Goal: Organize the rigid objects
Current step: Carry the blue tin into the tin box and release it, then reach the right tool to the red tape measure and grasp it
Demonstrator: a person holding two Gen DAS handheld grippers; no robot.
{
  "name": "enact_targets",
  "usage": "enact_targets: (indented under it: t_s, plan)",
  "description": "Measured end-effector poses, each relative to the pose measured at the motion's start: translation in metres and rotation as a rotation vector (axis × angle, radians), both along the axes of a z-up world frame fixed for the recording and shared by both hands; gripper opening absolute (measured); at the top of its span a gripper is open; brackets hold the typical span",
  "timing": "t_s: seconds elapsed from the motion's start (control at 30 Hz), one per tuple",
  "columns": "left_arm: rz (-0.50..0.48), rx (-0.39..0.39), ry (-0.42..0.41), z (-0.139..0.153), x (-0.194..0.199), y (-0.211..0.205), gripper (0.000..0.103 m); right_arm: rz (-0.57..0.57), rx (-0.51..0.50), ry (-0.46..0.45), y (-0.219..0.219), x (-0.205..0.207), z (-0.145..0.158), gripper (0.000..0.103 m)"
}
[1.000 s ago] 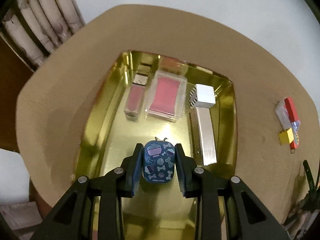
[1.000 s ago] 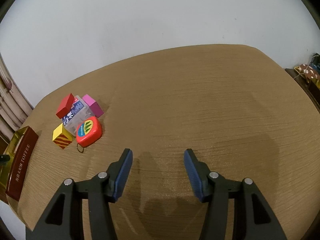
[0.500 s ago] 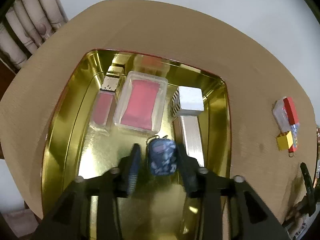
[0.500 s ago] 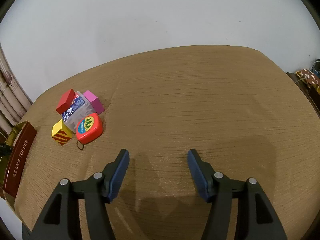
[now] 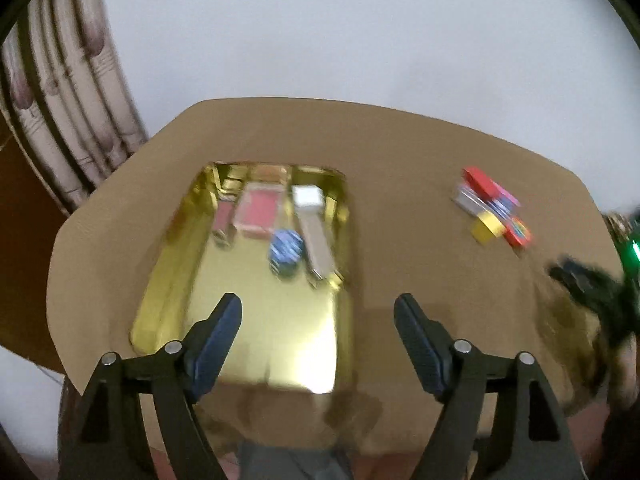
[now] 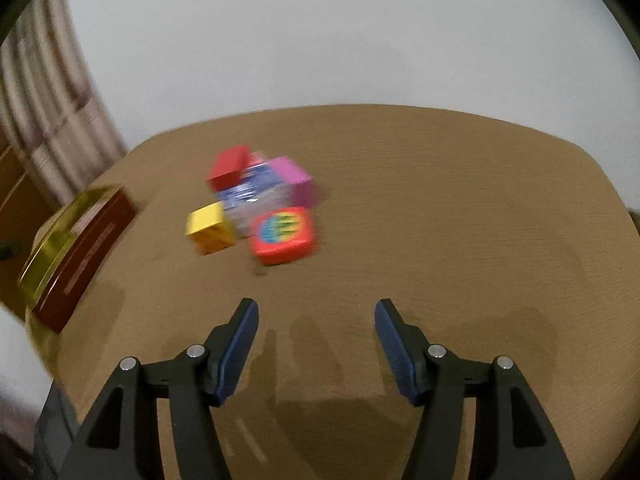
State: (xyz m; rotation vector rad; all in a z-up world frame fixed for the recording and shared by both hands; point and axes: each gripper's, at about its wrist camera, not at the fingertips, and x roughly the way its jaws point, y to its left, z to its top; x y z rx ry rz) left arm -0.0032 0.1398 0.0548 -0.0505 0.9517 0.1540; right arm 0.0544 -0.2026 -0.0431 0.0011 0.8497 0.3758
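In the left wrist view a gold tin (image 5: pixel 176 280) holds a blue patterned case (image 5: pixel 285 249), a clear box with a pink card (image 5: pixel 258 211), a white cube (image 5: pixel 307 196) and a long silver bar (image 5: pixel 318 240). My left gripper (image 5: pixel 318 308) hangs above the tin's near end with its jaws opening and nothing between them. In the right wrist view a red block (image 6: pixel 230 166), a pink block (image 6: pixel 292 178), a clear box (image 6: pixel 252 198), a yellow cube (image 6: pixel 208 228) and a red tape measure (image 6: pixel 282 234) sit clustered. My right gripper (image 6: pixel 316 314) stands open short of them.
The round brown table (image 6: pixel 440 200) ends close behind the cluster. The tin's dark red outer wall (image 6: pixel 86 256) shows at the left of the right wrist view. A curtain (image 5: pixel 60 100) hangs at the far left. The other gripper's dark body (image 5: pixel 588 284) shows at the right edge.
My left gripper let go of the blue case, which now lies in the tin, and drew back and up with its jaws spread. My right gripper swung left toward the cluster.
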Motion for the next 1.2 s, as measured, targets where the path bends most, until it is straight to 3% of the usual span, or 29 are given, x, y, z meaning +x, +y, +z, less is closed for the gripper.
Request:
enact_targets:
  t_s: [0.2,0.37,0.77,0.8,0.83,1.03,1.2]
  plan:
    - [-0.051,-0.023,0.018,-0.014,-0.037,-0.024,0.076,0.076,-0.106,0.01,0.038,0.033,0.003,0.062]
    - [-0.035,-0.032,0.051,-0.027,-0.033,-0.021,0.076,0.08,-0.127,0.073,0.046,0.056,-0.006,0.062]
    - [-0.027,-0.023,0.073,-0.039,-0.039,-0.022,0.076,0.087,-0.165,0.105,0.071,0.085,-0.026,0.062]
    - [-0.025,-0.027,0.079,-0.04,-0.04,-0.021,0.076,0.085,-0.18,0.106,0.073,0.084,-0.026,0.058]
    - [-0.02,-0.026,0.082,-0.04,-0.041,-0.02,0.076,0.082,-0.212,0.102,0.075,0.083,-0.026,0.047]
    - [0.022,0.0,0.029,-0.032,-0.055,-0.012,0.076,0.058,-0.225,0.117,0.071,0.06,-0.024,0.047]
    - [0.087,0.04,-0.028,-0.023,-0.077,0.003,0.077,0.085,-0.164,0.108,0.081,0.022,-0.005,0.047]
